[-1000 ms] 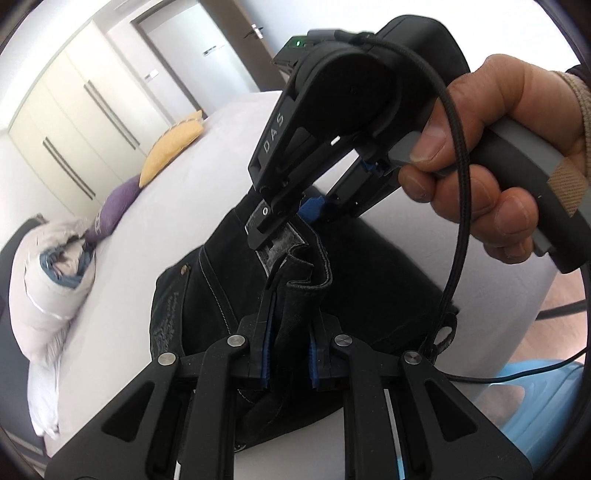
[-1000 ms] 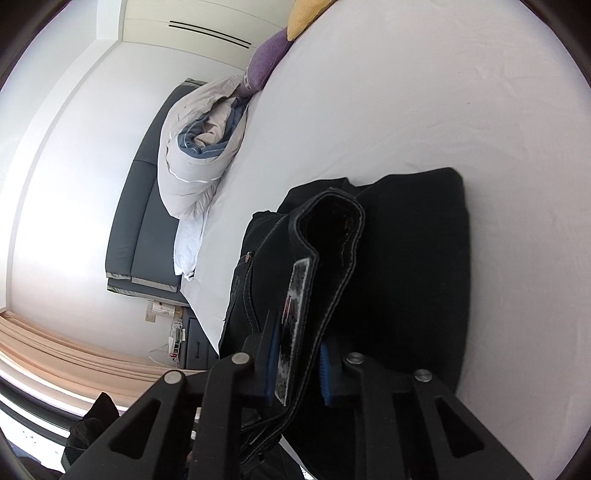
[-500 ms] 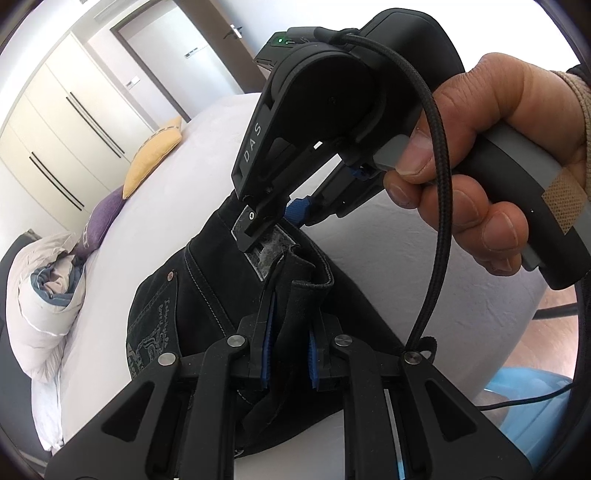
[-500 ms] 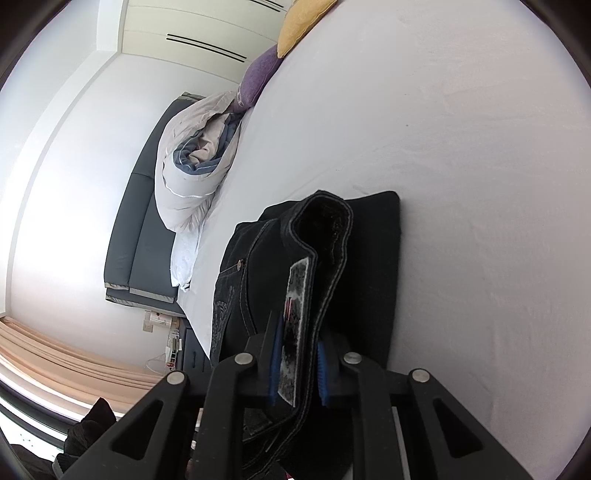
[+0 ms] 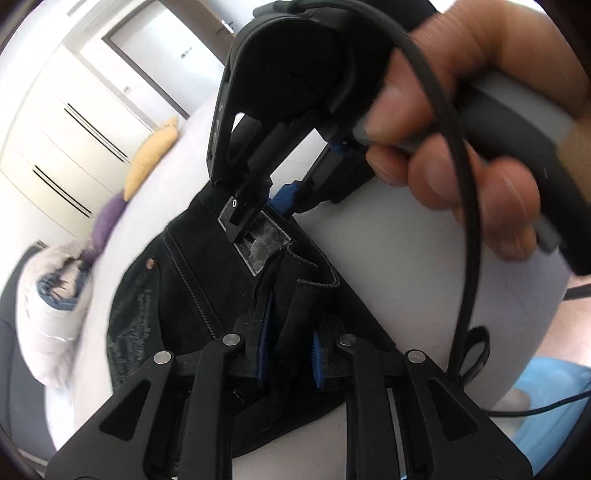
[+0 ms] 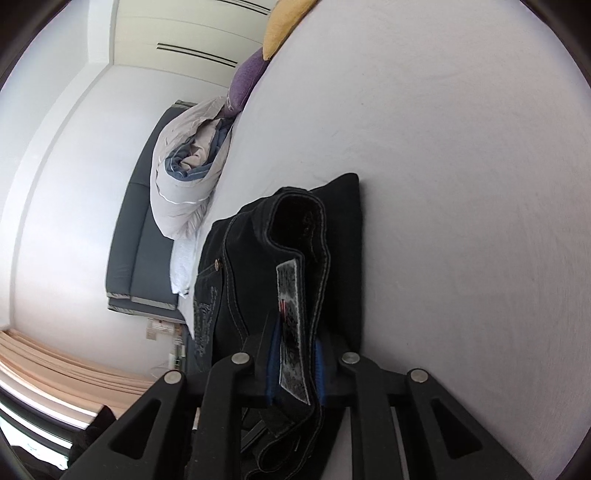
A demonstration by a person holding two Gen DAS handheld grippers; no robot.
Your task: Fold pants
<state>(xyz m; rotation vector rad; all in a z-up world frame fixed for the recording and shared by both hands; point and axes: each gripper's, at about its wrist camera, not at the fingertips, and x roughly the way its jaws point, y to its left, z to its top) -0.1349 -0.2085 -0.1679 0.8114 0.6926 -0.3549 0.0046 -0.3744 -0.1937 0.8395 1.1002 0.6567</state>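
Black pants (image 5: 192, 295) lie bunched on a white bed, waistband raised. My left gripper (image 5: 290, 354) is shut on the waistband edge. My right gripper (image 6: 295, 363) is shut on the waistband beside the grey label patch (image 6: 291, 314). In the left wrist view the right gripper (image 5: 258, 218) comes down from above onto the same patch (image 5: 264, 240), close in front of the left one, held by a hand. In the right wrist view the folded pants (image 6: 332, 229) rest on the sheet beyond the fingers.
The white bed (image 6: 461, 184) stretches away. A rolled duvet (image 6: 188, 177), a purple pillow (image 6: 245, 79) and a yellow pillow (image 6: 284, 26) lie at its far side. A dark headboard (image 6: 133, 236), wardrobe doors (image 5: 74, 122) and a blue object (image 5: 554, 398) are nearby.
Both grippers, still shut on the waistband, have drawn closer together and pulled it up and back; the pants bunch shorter on the bed.
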